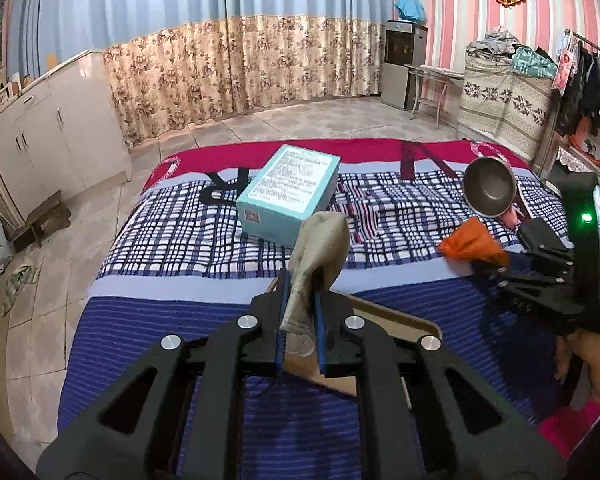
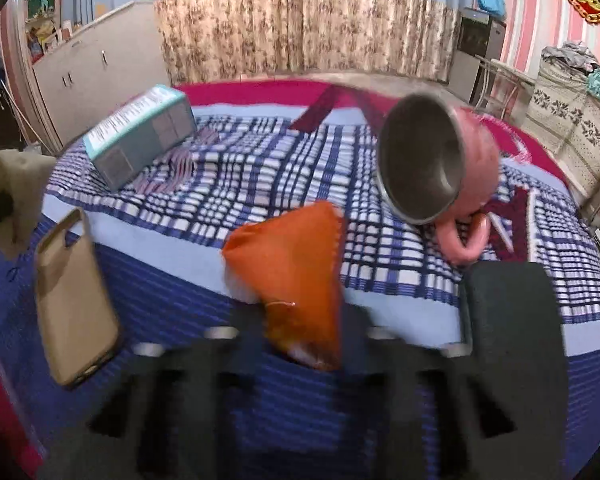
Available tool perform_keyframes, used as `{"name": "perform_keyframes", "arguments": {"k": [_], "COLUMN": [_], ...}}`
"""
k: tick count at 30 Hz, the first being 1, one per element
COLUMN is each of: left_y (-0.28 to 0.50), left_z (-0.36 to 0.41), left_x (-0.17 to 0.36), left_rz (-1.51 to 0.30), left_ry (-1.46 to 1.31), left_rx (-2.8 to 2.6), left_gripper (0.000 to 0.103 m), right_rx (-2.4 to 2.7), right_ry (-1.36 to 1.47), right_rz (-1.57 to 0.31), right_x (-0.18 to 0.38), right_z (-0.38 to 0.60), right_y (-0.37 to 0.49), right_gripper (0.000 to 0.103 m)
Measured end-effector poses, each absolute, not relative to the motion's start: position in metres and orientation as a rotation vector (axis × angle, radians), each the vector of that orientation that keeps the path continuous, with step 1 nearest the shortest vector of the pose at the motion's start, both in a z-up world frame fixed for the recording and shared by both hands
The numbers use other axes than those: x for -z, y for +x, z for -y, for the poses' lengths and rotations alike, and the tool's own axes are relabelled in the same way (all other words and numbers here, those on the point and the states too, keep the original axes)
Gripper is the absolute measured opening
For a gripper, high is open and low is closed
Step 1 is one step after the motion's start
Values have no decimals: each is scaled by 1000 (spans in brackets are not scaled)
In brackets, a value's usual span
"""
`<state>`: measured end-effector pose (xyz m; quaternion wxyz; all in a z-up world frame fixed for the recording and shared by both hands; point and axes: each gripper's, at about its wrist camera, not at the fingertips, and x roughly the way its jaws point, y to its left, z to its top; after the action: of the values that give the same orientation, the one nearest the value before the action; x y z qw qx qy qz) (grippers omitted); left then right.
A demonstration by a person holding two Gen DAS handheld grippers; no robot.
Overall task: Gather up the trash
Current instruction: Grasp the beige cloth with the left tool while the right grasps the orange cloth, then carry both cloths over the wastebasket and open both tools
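Note:
My left gripper point(image 1: 300, 300) is shut on a beige crumpled wrapper point(image 1: 320, 248) and holds it above the striped bed cover; the wrapper also shows at the left edge of the right wrist view point(image 2: 12, 196). My right gripper point(image 2: 304, 344) is shut on an orange wrapper point(image 2: 296, 264) and holds it over the bed; the view is blurred by motion. In the left wrist view the right gripper point(image 1: 488, 264) is at the right with the orange wrapper point(image 1: 472, 246).
On the bed point(image 1: 180, 248) lie a teal box point(image 1: 288, 192), a pink mug with a steel inside point(image 2: 432, 160) on its side, a tan phone case point(image 2: 74, 304) and a black flat object point(image 2: 512, 304). Tiled floor point(image 1: 100, 208) and white cabinets point(image 1: 52, 132) lie to the left.

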<state>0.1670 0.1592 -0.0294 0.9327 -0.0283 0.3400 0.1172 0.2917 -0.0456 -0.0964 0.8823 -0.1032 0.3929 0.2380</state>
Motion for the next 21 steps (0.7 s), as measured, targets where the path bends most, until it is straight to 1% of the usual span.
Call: {"name": "perform_keyframes", "arguments": {"k": [1,2,7,11,16,21], "left_y": [167,168,170,180,187,192], "left_z": [-158,-153,-117,-63,19,120], "left_x": [27,23,11,1,-6,-5], "left_rz": [-690,-680,-639,-608,-576,-575], "left_ry": [-56,-54,-21,-5,35,88], "left_rx": [-238,-230,-183,-79,63,230], "left_gripper": [10,10,10,10,10,10], "right_rx": [-490,-485,-427,-299,-118,68], "right_ry": [-204,-188,-113,-78,-14,78], "right_rz": [-792,-764,-656,-617,-600,-582], "right_x": [89,81,37,9,-7,1], "right_z": [53,62,129,210,303,401], "right_y": [286,280,243,208,169,139], "right_gripper": [9,8,8,8,8,8]}}
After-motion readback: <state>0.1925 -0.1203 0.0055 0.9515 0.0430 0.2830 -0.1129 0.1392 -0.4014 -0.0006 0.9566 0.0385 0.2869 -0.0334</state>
